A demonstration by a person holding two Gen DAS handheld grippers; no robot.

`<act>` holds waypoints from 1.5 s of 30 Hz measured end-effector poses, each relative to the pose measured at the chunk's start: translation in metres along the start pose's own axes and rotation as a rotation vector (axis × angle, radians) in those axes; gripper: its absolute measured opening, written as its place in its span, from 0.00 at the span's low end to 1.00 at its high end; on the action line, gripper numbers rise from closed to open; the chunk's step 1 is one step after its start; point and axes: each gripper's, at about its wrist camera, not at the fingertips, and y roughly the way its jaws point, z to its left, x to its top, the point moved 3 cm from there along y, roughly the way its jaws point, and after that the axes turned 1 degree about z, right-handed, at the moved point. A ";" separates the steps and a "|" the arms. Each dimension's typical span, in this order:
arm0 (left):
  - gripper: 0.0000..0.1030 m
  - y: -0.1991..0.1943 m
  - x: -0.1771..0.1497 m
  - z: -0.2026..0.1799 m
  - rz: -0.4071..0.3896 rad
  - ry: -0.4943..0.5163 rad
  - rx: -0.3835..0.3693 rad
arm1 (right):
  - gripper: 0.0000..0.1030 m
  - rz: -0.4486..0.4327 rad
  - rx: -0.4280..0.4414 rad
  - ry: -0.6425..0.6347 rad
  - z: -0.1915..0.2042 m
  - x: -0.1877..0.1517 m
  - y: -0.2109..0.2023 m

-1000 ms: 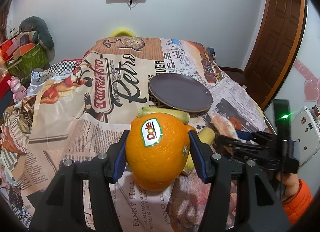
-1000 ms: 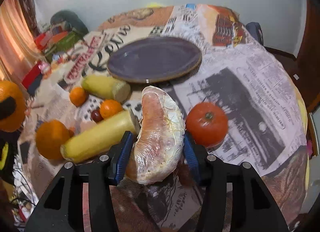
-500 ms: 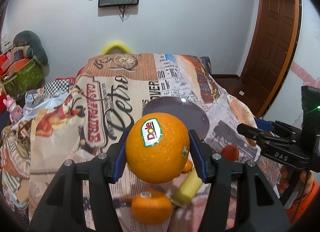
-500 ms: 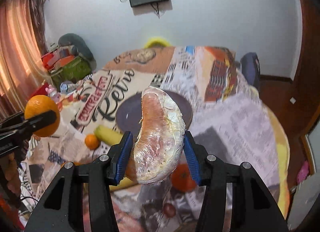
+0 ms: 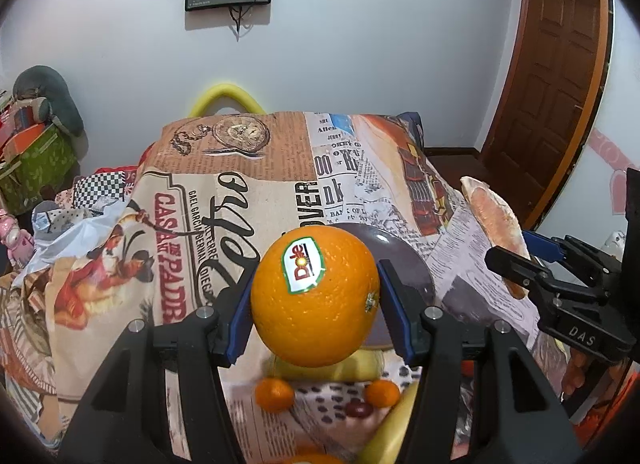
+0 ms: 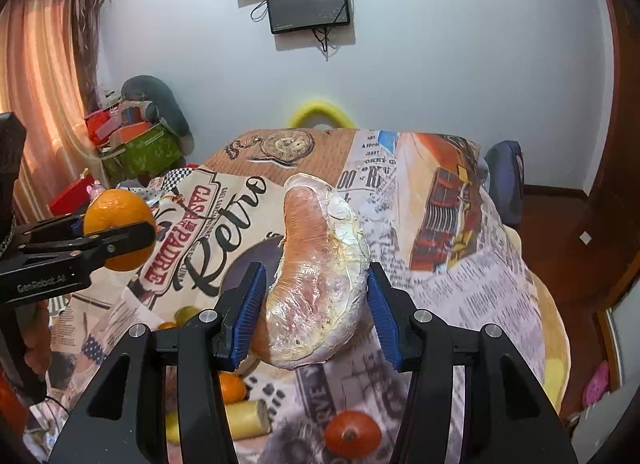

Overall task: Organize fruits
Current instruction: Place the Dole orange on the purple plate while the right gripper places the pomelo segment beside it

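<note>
Left gripper (image 5: 316, 304) is clamped on an orange (image 5: 315, 296) bearing a sticker, held in the air above the table. Right gripper (image 6: 316, 304) is clamped on a plastic-wrapped fruit wedge (image 6: 318, 284), likewise aloft. Below: a dark plate (image 5: 416, 276) on the printed tablecloth (image 5: 192, 232), small oranges (image 5: 275, 394) and a tomato (image 6: 352, 434) nearby.

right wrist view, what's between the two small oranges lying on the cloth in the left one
A dark red grape lies between the left small orange and right small orange, seen in the left wrist view.
</note>
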 end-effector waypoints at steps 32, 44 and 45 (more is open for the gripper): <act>0.55 0.176 -0.007 -0.004 0.373 0.087 -0.036 | 0.21 0.331 0.051 -0.092 -0.028 -0.016 0.130; 0.60 0.167 -0.005 0.000 0.375 0.070 -0.037 | 0.30 0.267 0.037 -0.086 -0.028 -0.009 0.105; 0.60 0.163 -0.004 0.000 0.367 0.069 -0.036 | 0.32 0.257 0.033 -0.083 -0.028 -0.008 0.101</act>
